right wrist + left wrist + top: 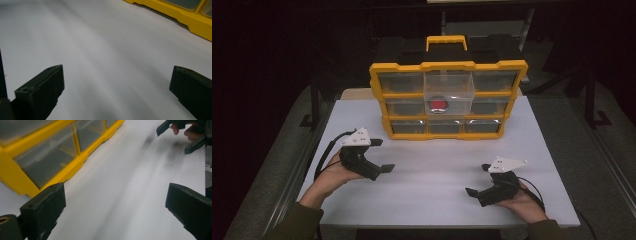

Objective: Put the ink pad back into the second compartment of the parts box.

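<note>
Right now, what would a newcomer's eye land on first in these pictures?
The yellow drawer organizer at the back of the white table, its top middle drawer pulled out, with a red object seen through the clear plastic. Nearer the person, the left gripper and right gripper gape open, empty.

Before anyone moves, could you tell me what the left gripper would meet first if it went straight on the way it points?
Probably bare white table; the left gripper aims across it, with the right gripper farther along.
</note>
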`<state>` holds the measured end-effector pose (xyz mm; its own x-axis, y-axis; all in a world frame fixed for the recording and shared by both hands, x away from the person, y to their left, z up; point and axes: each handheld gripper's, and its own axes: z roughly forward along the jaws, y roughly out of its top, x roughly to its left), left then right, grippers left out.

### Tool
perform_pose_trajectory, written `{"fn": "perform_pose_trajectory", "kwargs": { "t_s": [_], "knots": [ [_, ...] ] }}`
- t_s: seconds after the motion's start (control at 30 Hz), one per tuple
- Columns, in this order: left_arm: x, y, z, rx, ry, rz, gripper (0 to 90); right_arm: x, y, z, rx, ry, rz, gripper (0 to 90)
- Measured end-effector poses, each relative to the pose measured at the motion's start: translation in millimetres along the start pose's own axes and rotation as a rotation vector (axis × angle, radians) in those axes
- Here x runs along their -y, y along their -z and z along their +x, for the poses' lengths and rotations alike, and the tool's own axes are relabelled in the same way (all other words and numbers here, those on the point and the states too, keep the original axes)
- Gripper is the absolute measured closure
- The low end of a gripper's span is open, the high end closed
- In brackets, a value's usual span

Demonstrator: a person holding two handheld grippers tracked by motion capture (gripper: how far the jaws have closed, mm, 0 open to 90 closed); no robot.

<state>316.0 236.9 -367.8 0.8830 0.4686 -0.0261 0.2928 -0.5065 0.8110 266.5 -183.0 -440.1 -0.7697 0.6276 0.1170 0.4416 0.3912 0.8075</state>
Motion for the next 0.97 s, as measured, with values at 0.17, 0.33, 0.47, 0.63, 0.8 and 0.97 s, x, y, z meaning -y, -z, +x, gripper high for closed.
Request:
{"fn": "perform_pose_trajectory", "kwargs": {
  "t_s": [0.17, 0.33, 0.47, 0.63, 0.8, 0.97],
  "knots": [
    [20.9, -1.9, -4.6, -0.015, 0.007, -0.013, 0.0, 0.1, 0.1, 0.0, 0.002, 0.002, 0.0, 0.0],
    [37.6, -5.0, -7.9, -0.014, 0.018, -0.023, 0.0, 0.1, -0.4, 0.0, 0.002, 0.001, 0.002, 0.0],
    [50.1, -6.1, -10.7, -0.015, 0.032, -0.047, 0.0, -0.1, -0.1, 0.0, 0.003, 0.003, 0.0, 0.0],
    [70.3, -5.2, -11.3, -0.023, 0.06, -0.062, 0.0, 0.2, -0.4, -0.1, 0.002, 0.003, 0.004, 0.0],
    [83.7, -5.1, -10.5, -0.038, 0.092, -0.051, 0.0, 0.4, -0.8, 0.2, 0.002, 0.009, 0.005, 0.0],
    [85.9, -5.0, -8.7, -0.042, 0.092, -0.058, 0.0, 1.8, -2.1, -0.5, 0.005, 0.013, 0.018, 0.0]
  ]
}}
